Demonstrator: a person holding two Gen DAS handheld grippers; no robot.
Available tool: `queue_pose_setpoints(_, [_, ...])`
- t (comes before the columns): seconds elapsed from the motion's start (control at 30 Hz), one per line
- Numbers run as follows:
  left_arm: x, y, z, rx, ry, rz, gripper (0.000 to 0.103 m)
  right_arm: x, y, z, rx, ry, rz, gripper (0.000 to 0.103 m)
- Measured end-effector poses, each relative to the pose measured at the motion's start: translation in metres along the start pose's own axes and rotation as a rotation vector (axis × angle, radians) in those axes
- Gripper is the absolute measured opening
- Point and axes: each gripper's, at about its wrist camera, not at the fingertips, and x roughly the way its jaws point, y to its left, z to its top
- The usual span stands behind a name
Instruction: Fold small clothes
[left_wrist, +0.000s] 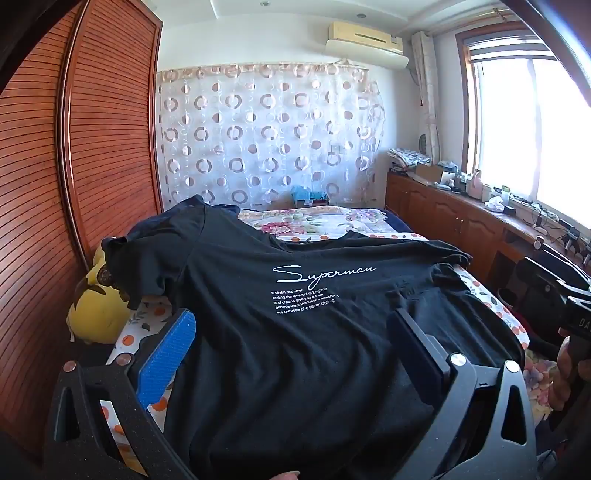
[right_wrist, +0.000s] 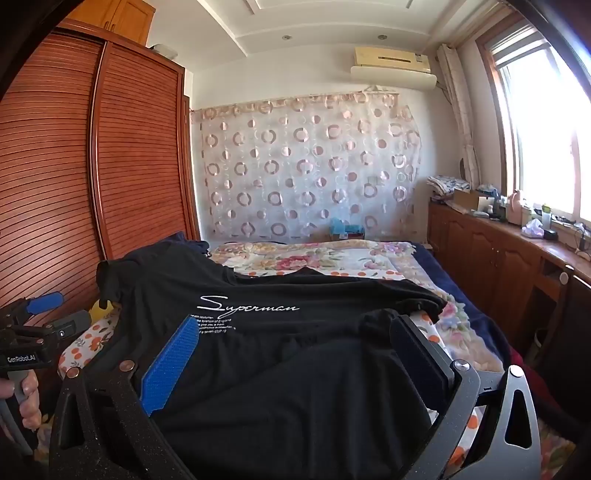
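My left gripper (left_wrist: 291, 332) and right gripper (right_wrist: 295, 339) both hang wide apart over the black cotton T-shirt (left_wrist: 295, 332) on the flowery bed sheet (left_wrist: 314, 225).

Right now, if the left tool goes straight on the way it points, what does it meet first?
Probably the black T-shirt spread on the bed: cloth fills the gap between the open left tool fingers. Depth is unclear.
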Motion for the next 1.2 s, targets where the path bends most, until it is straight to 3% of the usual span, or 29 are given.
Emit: queue_pose_setpoints(1.2, [-0.0011,-0.0021,-0.0002,0.019,-0.012,0.007,0.103,0.0008,-0.0010,-0.0006,0.008,0.005,0.000,0.103])
